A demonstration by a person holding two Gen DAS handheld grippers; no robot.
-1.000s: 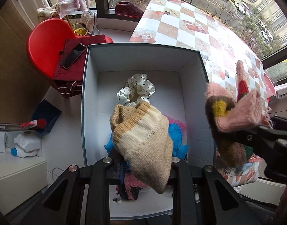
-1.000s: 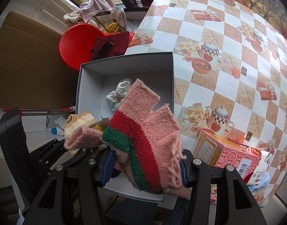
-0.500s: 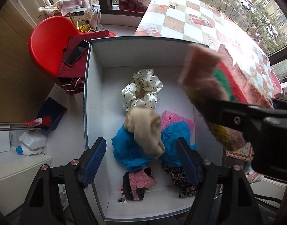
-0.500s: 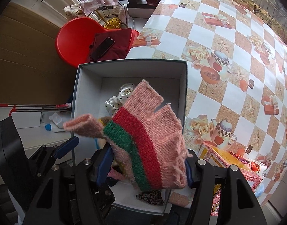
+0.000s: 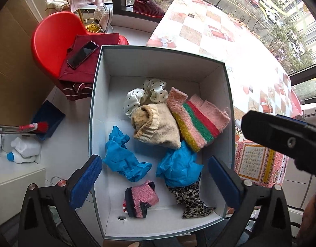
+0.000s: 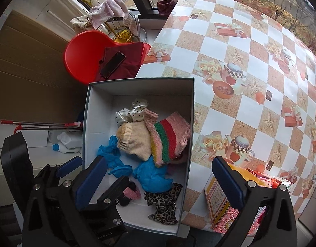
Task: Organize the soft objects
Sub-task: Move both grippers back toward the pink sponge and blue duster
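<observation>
A white open box [image 5: 100,86] [image 6: 87,111] holds several soft things. A beige knit piece [image 5: 158,125] [image 6: 135,141] lies in its middle. A pink striped knit piece [image 5: 197,121] [image 6: 168,140] lies beside it against the right wall. A polka-dot scrunchie [image 5: 145,94] [image 6: 133,111] lies behind them; blue gloves [image 5: 125,160] [image 6: 151,175], a pink sock [image 5: 141,197] and a leopard-print cloth [image 5: 188,197] [image 6: 162,203] lie in front. My left gripper [image 5: 155,183] is open and empty above the box's near end. My right gripper [image 6: 160,183] is open and empty above the box's near right corner.
The box stands at the left edge of a checkered tablecloth [image 6: 250,65]. A patterned pink carton [image 5: 259,162] [image 6: 230,201] stands right of the box. A red chair [image 5: 52,39] [image 6: 85,55] with a phone [image 5: 82,54] on a dark red cloth stands beyond the box.
Both grippers opened. The beige knit dropped from the left gripper into the box first, then the pink striped knit dropped from the right gripper beside it.
</observation>
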